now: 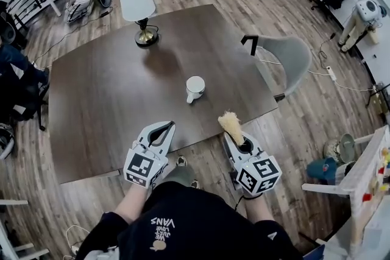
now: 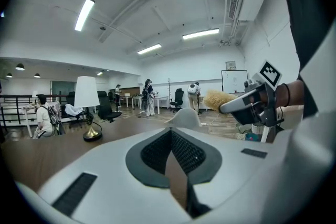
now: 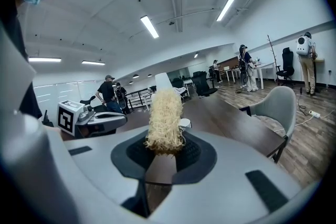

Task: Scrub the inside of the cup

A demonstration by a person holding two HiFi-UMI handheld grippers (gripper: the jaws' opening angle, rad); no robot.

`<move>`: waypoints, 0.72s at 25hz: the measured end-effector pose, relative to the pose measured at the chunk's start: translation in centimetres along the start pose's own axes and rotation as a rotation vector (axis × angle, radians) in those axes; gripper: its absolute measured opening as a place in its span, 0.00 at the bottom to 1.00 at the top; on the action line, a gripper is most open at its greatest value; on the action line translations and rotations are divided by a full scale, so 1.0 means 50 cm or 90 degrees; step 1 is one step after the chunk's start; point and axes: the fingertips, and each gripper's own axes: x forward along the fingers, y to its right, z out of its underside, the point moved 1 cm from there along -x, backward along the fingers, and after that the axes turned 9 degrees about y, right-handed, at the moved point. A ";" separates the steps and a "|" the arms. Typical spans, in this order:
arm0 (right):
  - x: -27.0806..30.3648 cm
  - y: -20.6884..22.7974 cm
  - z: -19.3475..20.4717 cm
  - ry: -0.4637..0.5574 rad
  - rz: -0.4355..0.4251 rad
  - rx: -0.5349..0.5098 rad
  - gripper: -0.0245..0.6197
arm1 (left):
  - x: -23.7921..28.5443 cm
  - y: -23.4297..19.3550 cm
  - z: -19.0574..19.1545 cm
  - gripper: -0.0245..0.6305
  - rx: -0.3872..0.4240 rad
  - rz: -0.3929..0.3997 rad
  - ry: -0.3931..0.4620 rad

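Resting on the smooth dark wooden table [image 1: 109,100], the round white cup [image 1: 195,87] sits at one o'clock from the left gripper [image 1: 163,128], whose jaws meet on nothing. The right gripper [image 1: 237,137] clamps a bristly, straw-coloured brush [image 1: 231,125], with the cup at its eleven o'clock.

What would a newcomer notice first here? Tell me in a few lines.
The straw-coloured brush clamped in the right gripper stands out first, by the near edge of the dark table. Next comes the lone white cup near the table's middle, ahead of both grippers. The left gripper is shut on nothing, and a white-shaded lamp stands at the far side.
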 end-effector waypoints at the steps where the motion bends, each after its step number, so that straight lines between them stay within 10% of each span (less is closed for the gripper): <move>1: 0.012 0.004 -0.002 -0.002 0.000 0.002 0.15 | 0.010 -0.008 0.004 0.05 -0.002 0.003 -0.005; 18: 0.178 0.051 -0.033 0.000 0.038 0.005 0.15 | 0.153 -0.128 0.036 0.05 -0.011 0.083 -0.026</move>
